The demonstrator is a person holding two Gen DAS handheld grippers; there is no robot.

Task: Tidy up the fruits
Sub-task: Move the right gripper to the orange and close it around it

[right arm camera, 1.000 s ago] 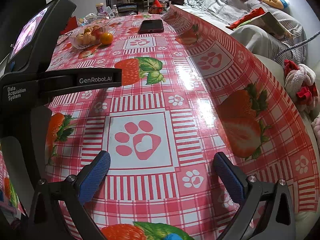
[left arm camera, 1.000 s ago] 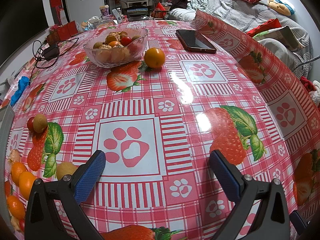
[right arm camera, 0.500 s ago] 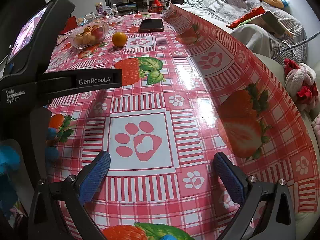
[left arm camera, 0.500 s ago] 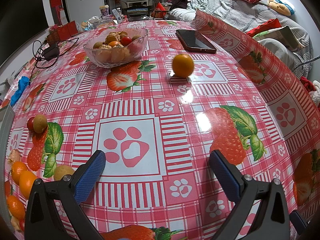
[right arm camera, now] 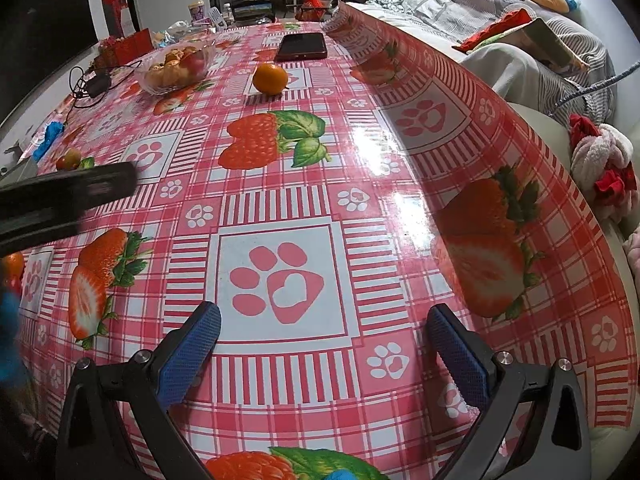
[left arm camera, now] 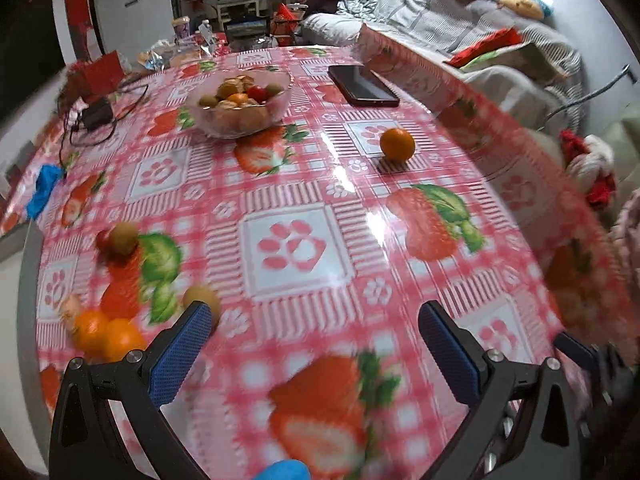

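Orange (left arm camera: 397,144) rolled away from bowl (left arm camera: 240,108)!
It was by the bowl 1 s ago, now sits alone mid desk (left arm camera: 304,184), near phone (left arm camera: 362,86). L tongs (left arm camera: 316,344) & R tongs (right arm camera: 322,342) both wide open, empty; it needs fetching.

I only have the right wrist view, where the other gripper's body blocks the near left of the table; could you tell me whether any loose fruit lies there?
Observer: Yes. The left wrist view shows two oranges lying side by side there, somewhat blurred.
Operator: Thank you. Is anything else close to them?
Observer: A brownish round fruit sits right at the tip of one finger of the left gripper.
Operator: Is that gripper free to take it?
Observer: It is open, with only the tablecloth showing between its fingers.
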